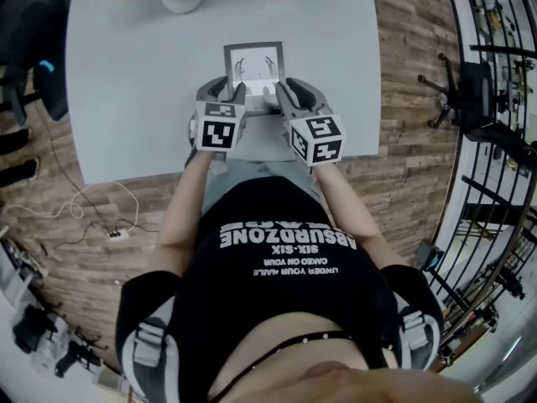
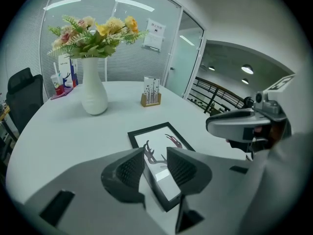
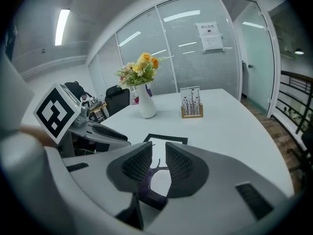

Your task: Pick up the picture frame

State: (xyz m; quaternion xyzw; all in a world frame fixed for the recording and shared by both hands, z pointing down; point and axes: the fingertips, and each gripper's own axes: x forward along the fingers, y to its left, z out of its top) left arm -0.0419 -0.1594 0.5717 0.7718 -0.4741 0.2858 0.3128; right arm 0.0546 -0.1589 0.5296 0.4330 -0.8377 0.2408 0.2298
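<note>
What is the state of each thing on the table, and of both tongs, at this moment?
picture frame: lies flat on the table, not gripped
vase: upright, holds flowers
card holder: upright
left tongs: open, at the frame's near edge
right tongs: open, at the same edge

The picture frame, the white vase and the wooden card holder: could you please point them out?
picture frame (image 1: 253,65), head view, on the white print.
white vase (image 2: 94,94), left gripper view, on its belly.
wooden card holder (image 3: 191,103), right gripper view, on the upright cards.
</note>
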